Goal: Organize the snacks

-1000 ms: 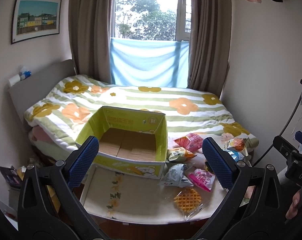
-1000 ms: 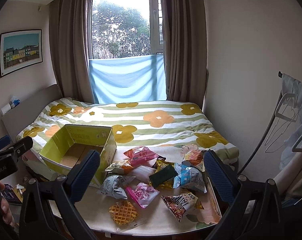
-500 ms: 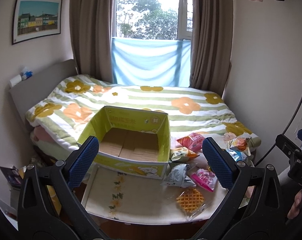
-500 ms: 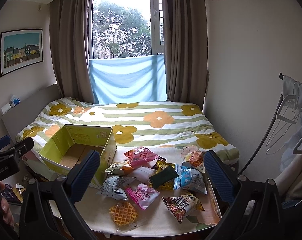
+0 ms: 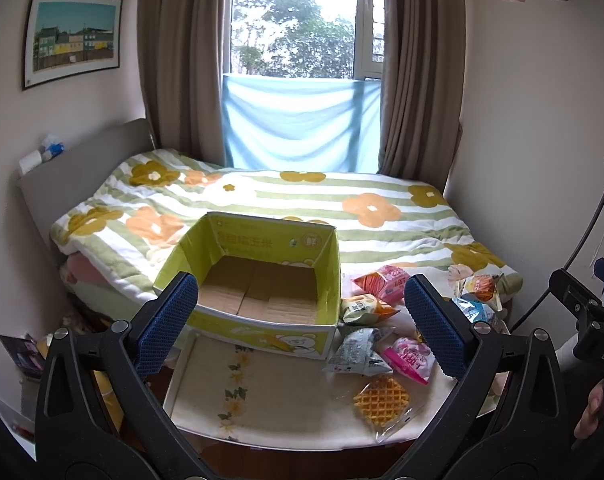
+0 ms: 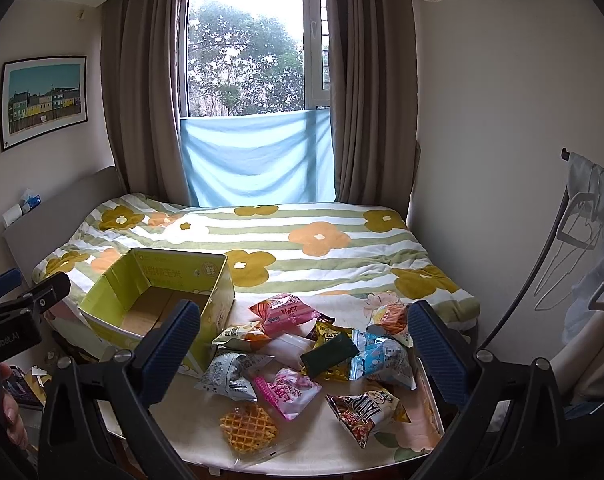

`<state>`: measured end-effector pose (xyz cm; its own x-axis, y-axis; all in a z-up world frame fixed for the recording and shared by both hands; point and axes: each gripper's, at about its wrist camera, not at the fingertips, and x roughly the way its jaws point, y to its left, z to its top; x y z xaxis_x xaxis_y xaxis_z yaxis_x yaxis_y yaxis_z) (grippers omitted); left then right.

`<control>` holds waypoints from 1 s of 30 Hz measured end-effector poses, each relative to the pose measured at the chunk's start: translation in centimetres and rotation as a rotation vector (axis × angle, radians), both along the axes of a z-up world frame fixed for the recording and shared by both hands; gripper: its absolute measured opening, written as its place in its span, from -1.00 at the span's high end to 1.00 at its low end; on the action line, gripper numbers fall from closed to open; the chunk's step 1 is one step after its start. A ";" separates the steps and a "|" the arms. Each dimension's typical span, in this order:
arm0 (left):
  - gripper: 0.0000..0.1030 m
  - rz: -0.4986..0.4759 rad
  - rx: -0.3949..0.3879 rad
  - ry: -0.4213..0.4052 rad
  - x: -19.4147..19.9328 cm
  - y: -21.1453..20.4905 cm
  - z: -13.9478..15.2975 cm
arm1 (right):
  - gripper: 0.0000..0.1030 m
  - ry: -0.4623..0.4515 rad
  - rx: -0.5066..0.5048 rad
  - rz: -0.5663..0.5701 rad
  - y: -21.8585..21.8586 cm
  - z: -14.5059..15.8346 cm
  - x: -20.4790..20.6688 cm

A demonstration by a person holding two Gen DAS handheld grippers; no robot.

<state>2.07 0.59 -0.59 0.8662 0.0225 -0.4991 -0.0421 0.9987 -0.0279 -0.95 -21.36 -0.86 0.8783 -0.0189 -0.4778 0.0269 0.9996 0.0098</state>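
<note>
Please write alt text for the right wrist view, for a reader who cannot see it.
The open right gripper hovers over snack packets scattered on a small table, right of an empty yellow box. Behind are a flowered bed and a curtained window.

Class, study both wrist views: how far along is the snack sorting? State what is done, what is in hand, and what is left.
Done: nothing yet; the yellow box shows only its bare cardboard floor. In hand: nothing; the left gripper and right gripper are both open and hold nothing. Left: the whole pile, including the waffle, pink packet and blue packet, lies loose on the table beside the box.
</note>
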 end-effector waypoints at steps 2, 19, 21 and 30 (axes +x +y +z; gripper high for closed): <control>-0.99 0.000 0.002 0.003 0.1 0.0 0.0 | -0.99 0.003 -0.001 -0.001 0.1 0.0 0.0; -0.99 -0.012 -0.002 0.006 0.4 0.0 -0.2 | -0.99 0.006 -0.001 -0.002 0.1 -0.1 0.4; -0.99 -0.014 -0.002 0.005 0.5 0.1 -0.1 | -0.99 0.006 -0.002 -0.003 0.1 -0.1 0.4; -0.99 -0.026 0.005 0.000 0.2 0.0 -0.1 | -0.99 0.001 0.010 -0.008 -0.2 0.0 0.3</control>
<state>2.22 0.61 -0.65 0.8666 0.0024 -0.4991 -0.0160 0.9996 -0.0229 -0.63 -21.54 -0.84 0.8778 -0.0210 -0.4785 0.0345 0.9992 0.0193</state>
